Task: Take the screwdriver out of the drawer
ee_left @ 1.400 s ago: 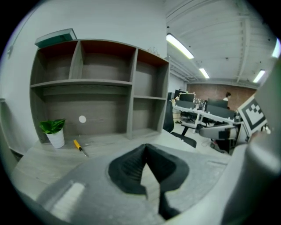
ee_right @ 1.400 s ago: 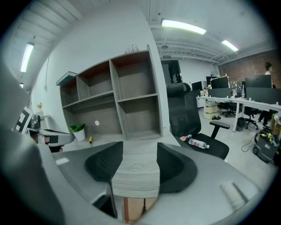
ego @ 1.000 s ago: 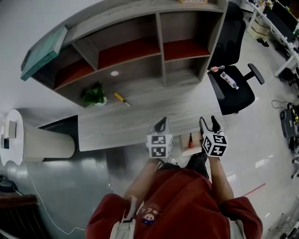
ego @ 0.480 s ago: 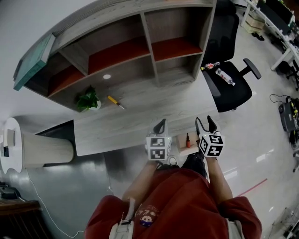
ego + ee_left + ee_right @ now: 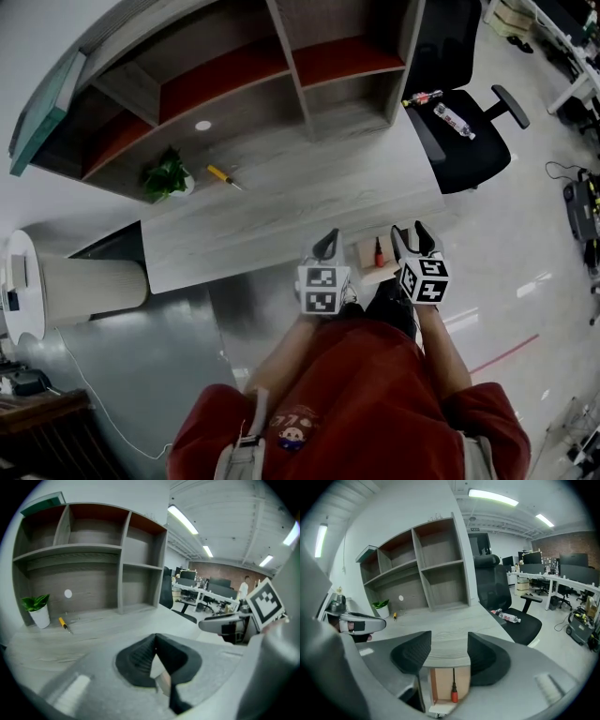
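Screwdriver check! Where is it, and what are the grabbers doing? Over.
Left gripper shut, empty. Right gripper open, aimed at the open drawer. Red-handled screwdriver lying inside, untouched. Nothing in the way.

Bright, even office light, ceiling strip lights [image 5: 492,496] glowing above and beyond the right claw [image 5: 449,651], heavy fisheye bending and dark corners in both gripper views, claw body nearest the lens soft, possibly faint glare on the floor [image 5: 525,281]
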A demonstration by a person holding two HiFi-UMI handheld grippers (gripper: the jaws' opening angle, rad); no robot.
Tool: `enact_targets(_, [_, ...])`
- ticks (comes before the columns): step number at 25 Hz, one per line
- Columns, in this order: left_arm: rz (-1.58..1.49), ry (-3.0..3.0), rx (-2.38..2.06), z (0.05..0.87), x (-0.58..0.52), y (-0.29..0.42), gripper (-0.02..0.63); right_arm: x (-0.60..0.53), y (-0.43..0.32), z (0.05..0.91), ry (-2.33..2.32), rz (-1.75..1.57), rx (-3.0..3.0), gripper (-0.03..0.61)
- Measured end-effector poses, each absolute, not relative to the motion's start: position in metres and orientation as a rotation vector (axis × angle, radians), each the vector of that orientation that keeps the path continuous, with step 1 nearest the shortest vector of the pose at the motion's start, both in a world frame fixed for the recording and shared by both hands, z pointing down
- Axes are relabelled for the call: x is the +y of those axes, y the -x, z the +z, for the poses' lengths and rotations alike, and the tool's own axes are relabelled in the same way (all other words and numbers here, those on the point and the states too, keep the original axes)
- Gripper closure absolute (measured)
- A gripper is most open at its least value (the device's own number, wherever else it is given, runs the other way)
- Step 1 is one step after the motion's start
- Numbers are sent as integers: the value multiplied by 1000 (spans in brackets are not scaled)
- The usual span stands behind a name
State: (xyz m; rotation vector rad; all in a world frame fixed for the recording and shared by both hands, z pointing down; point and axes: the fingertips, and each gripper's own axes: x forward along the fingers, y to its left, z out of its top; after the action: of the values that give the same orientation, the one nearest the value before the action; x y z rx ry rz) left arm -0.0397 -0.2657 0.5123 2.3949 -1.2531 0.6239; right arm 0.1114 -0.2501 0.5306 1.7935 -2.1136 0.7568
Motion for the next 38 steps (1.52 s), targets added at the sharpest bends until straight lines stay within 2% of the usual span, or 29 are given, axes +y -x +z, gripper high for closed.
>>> enact_targets(20, [782, -2277, -1153, 591, -220, 50, 614, -206, -83, 630, -1528, 875, -2030, 353])
enact_targets(38, [903, -2128, -1138, 715, -210, 56, 614, -204, -80, 779, -1324, 1052, -1875, 353])
